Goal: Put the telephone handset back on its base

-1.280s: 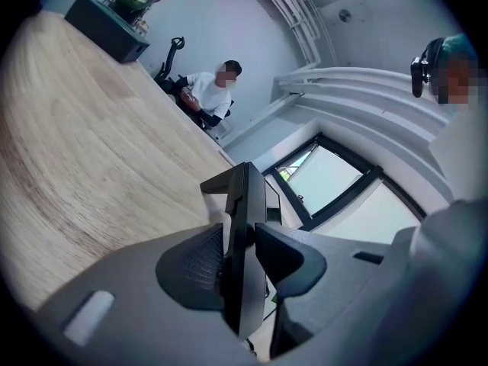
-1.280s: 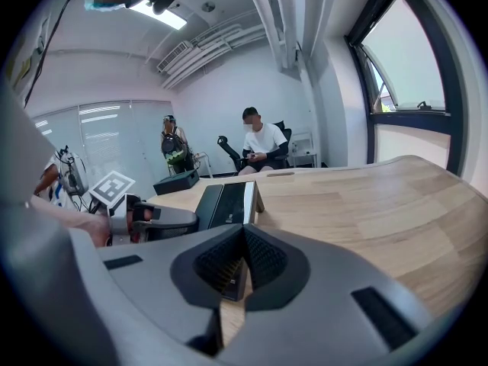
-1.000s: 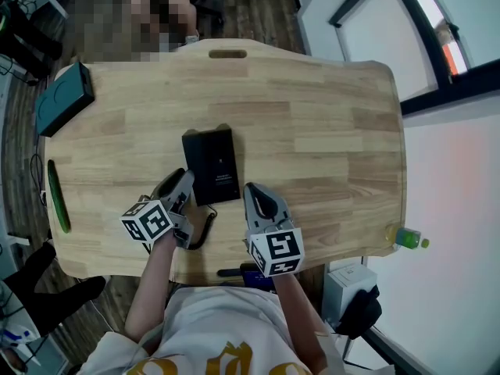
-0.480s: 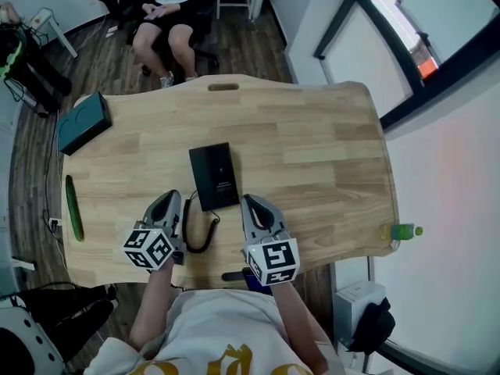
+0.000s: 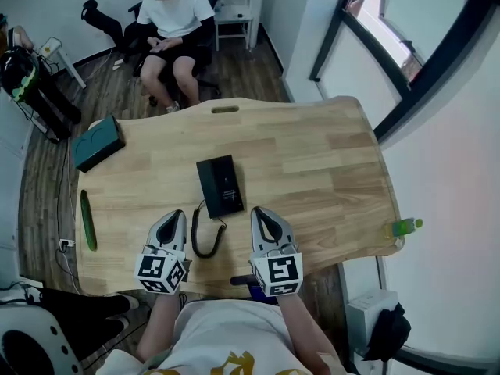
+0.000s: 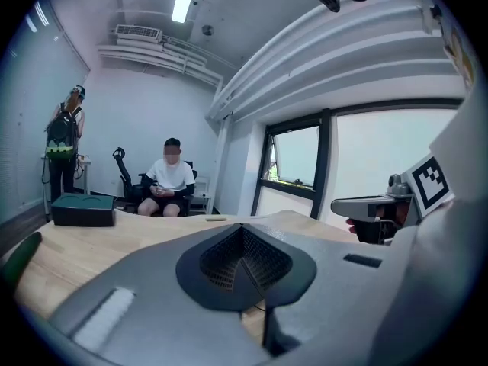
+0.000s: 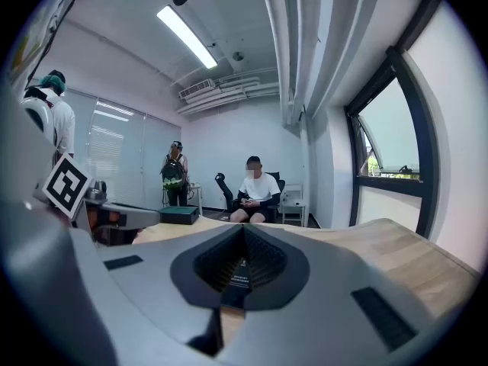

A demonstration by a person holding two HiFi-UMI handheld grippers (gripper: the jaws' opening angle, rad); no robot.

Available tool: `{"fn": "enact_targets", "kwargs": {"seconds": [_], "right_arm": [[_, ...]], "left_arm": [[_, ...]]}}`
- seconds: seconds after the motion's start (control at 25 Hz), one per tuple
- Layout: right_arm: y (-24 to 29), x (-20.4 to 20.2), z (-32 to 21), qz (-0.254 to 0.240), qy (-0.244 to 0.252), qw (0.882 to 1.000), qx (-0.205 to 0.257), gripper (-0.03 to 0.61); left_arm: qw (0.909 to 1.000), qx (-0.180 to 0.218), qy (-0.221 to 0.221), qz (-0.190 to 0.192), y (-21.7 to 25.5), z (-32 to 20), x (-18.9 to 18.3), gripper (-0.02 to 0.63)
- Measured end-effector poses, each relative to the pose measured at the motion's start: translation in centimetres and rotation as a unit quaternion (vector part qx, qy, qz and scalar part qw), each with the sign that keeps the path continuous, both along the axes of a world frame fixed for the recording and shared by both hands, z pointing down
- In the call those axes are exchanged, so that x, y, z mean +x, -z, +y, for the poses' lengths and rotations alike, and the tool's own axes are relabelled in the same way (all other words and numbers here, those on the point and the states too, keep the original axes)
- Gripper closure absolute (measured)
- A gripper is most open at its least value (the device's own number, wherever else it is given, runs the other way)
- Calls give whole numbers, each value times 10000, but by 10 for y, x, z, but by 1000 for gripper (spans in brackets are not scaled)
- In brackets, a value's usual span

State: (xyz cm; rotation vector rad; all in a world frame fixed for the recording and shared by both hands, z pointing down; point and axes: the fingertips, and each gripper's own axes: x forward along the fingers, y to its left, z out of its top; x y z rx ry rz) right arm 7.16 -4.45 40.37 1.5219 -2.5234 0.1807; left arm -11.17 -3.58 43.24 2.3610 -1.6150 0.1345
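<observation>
A black telephone (image 5: pixel 221 186) lies flat at the middle of the wooden table (image 5: pixel 312 162); I cannot tell the handset from the base. Its black coiled cord (image 5: pixel 205 237) loops from the phone's near end toward me. My left gripper (image 5: pixel 176 216) rests left of the cord, shut with nothing in it, and points away from me. My right gripper (image 5: pixel 258 212) rests right of the cord, also shut and empty. In the left gripper view the jaws (image 6: pixel 244 244) meet. In the right gripper view the jaws (image 7: pixel 242 252) meet, and the phone (image 7: pixel 240 279) shows just below them.
A teal box (image 5: pixel 98 142) sits at the table's far left corner and a long green object (image 5: pixel 87 219) lies along the left edge. A green bottle (image 5: pixel 402 227) stands at the right edge. A person (image 5: pixel 176 22) sits on a chair beyond the table.
My left gripper has drawn back from the phone's near left corner and straightened, now level with the right one. The head view has lifted and shows more of the room.
</observation>
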Motion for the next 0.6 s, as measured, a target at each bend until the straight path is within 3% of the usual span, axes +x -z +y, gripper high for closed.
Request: {"fn": "enact_targets", "kwargs": {"seconds": [0.6], "right_arm": [[-4, -4, -2, 32, 65, 10000, -33, 575]], "left_arm": [[9997, -107, 236, -7, -10, -1, -10, 611]]}}
